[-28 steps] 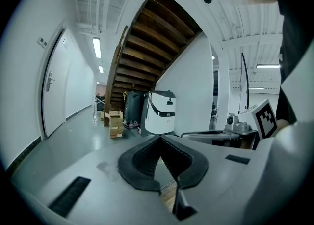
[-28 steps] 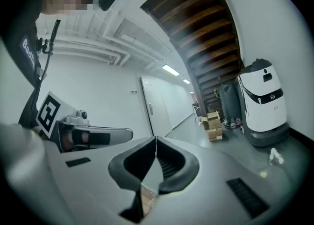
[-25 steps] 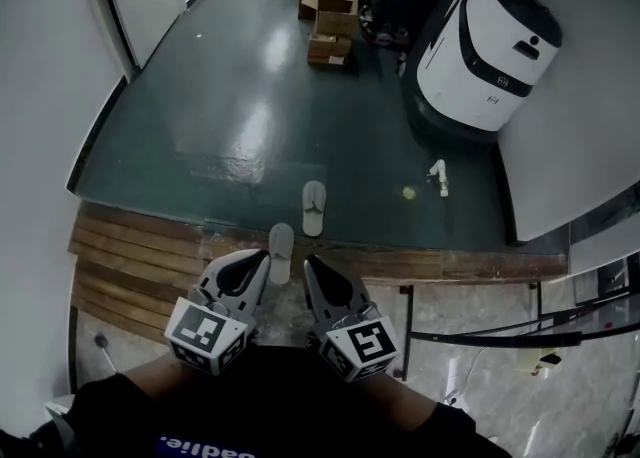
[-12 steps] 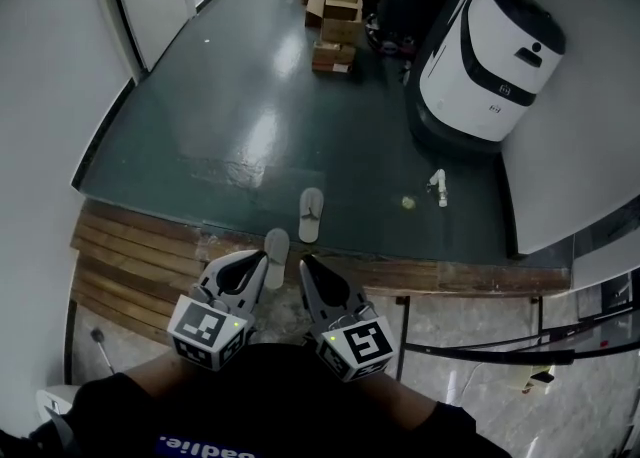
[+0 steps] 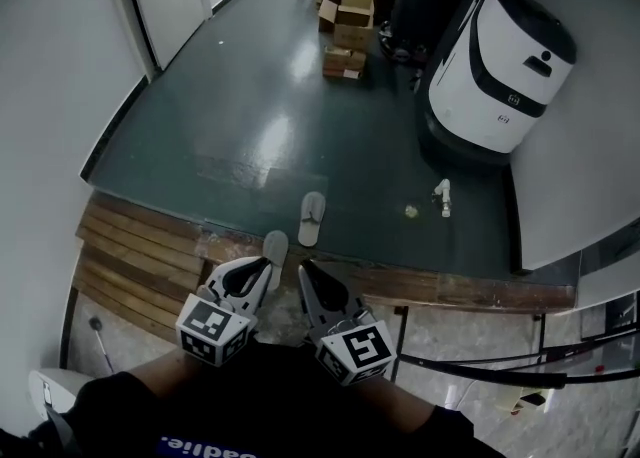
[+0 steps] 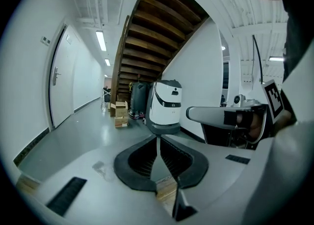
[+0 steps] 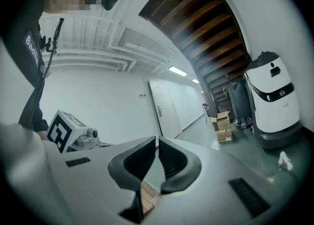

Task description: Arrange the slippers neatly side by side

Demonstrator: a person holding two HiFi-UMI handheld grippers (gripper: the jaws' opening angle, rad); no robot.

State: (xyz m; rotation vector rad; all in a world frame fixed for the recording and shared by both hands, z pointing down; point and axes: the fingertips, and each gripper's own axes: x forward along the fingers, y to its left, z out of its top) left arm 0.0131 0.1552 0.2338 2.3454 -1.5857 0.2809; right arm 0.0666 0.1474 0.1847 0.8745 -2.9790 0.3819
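Two pale grey slippers lie apart on the floor ahead. The farther slipper (image 5: 311, 219) rests on the dark green floor, and the nearer slipper (image 5: 275, 245) sits at the edge of the wooden step. The two are offset and not level with each other. My left gripper (image 5: 264, 263) is held low in front of my body, its tip just short of the nearer slipper. It is shut and empty, with its jaws together in the left gripper view (image 6: 158, 139). My right gripper (image 5: 303, 267) is beside it, also shut on nothing (image 7: 157, 140).
A white cleaning machine (image 5: 500, 56) stands at the right against the wall. Cardboard boxes (image 5: 345, 21) are stacked at the far end. A small white item (image 5: 443, 196) and a yellowish ball (image 5: 411, 211) lie on the floor. Wooden step boards (image 5: 140, 266) run left, and a black railing (image 5: 480, 358) runs right.
The head view has shifted, so the floor and slippers sit slightly lower and more of the corridor shows. Both grippers stay shut and side by side in front of my body.
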